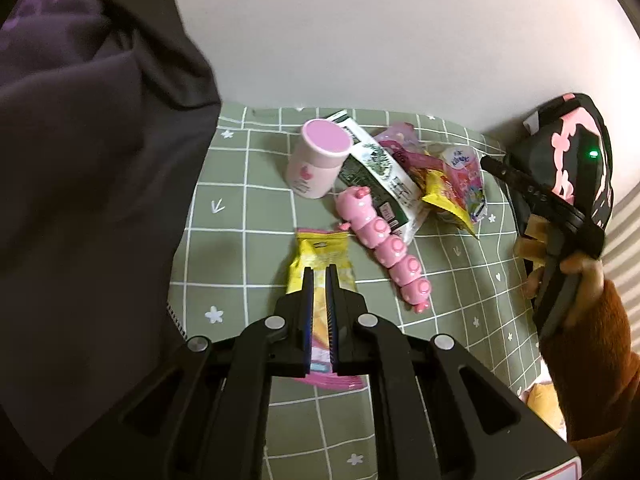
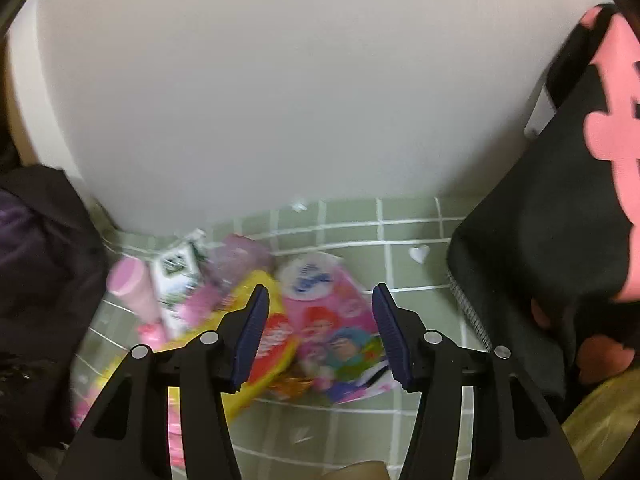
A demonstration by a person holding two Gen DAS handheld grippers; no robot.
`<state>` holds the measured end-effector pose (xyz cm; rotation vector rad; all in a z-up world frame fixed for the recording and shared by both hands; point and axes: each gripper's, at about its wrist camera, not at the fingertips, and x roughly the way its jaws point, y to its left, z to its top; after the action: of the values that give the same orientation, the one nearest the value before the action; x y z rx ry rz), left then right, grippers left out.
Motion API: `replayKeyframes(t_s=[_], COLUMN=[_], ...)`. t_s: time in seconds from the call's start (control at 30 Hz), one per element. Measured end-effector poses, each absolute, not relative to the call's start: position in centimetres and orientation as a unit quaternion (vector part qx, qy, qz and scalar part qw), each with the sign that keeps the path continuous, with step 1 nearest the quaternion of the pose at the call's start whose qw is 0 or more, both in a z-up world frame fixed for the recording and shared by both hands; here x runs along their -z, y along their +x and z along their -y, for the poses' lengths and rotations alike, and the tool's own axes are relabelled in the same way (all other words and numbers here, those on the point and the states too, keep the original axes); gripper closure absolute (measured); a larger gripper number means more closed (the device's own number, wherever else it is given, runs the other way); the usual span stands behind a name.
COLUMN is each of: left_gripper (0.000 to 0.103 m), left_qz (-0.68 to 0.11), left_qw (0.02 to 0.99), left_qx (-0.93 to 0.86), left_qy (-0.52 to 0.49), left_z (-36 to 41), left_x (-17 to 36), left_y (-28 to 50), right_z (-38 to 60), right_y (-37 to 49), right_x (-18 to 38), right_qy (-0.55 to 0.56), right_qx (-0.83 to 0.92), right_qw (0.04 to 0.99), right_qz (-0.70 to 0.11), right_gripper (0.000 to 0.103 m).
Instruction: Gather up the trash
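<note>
Crowding the wall edge — trash pile (image 1: 384, 184); open tablecloth (image 1: 224, 264) leftward.

Left gripper (image 1: 319, 276): black linkage arms, silver round pivot pins, blue ribbed pads on the fingers (image 1: 307, 304). Right gripper (image 2: 320, 312): same build, black arms, silver pins, dark blue ribbed pads. Person's sleeve (image 1: 588, 360) at right edge: rust-brown, fuzzy knit.
</note>
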<state>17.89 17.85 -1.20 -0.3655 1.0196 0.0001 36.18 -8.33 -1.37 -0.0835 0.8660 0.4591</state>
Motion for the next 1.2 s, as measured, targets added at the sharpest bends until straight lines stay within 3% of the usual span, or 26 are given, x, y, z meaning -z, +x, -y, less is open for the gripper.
replayKeyframes(t_s=[0.27, 0.33, 0.4, 0.47, 0.53, 0.73, 1.07, 1.2], left_gripper=[0.098, 0.093, 0.086, 0.082, 0.078, 0.073, 0.073, 0.091], left_qz=[-0.512, -0.515, -0.515, -0.514, -0.515, -0.511, -0.537, -0.533], left_qw=[0.840, 0.836, 0.834, 0.834, 0.833, 0.840, 0.825, 0.830], left_qx=[-0.008, -0.010, -0.008, -0.007, -0.005, -0.014, -0.044, -0.038], left_qy=[-0.181, -0.188, -0.196, -0.201, -0.202, -0.185, -0.171, -0.161], left_z=[-18.6, -18.7, -18.8, -18.8, -18.6, -18.0, -15.9, -14.7], left_x=[3.6, 4.0, 4.3, 4.5, 4.5, 4.8, 7.3, 7.3], left_y=[17.8, 17.8, 17.7, 17.6, 17.4, 16.5, 18.2, 19.0], right_z=[8.6, 8.0, 6.9, 6.0, 6.3, 10.4, 11.1, 11.8], right_y=[38.2, 37.7, 37.0, 36.0, 35.4, 31.6, 22.6, 21.5], right_x=[4.4, 4.5, 4.8, 5.0, 4.7, 2.2, 0.7, 0.4], right_qy=[-0.065, -0.094, -0.159, -0.221, -0.214, -0.066, -0.031, -0.027], right_qx=[-0.212, -0.208, -0.195, -0.192, -0.205, -0.246, -0.271, -0.263], right_qw=[0.866, 0.868, 0.868, 0.863, 0.861, 0.864, 0.847, 0.849], right_qz=[-0.448, -0.440, -0.428, -0.412, -0.413, -0.434, -0.456, -0.457], right_gripper=[0.052, 0.053, 0.062, 0.085, 0.100, 0.100, 0.100, 0.100])
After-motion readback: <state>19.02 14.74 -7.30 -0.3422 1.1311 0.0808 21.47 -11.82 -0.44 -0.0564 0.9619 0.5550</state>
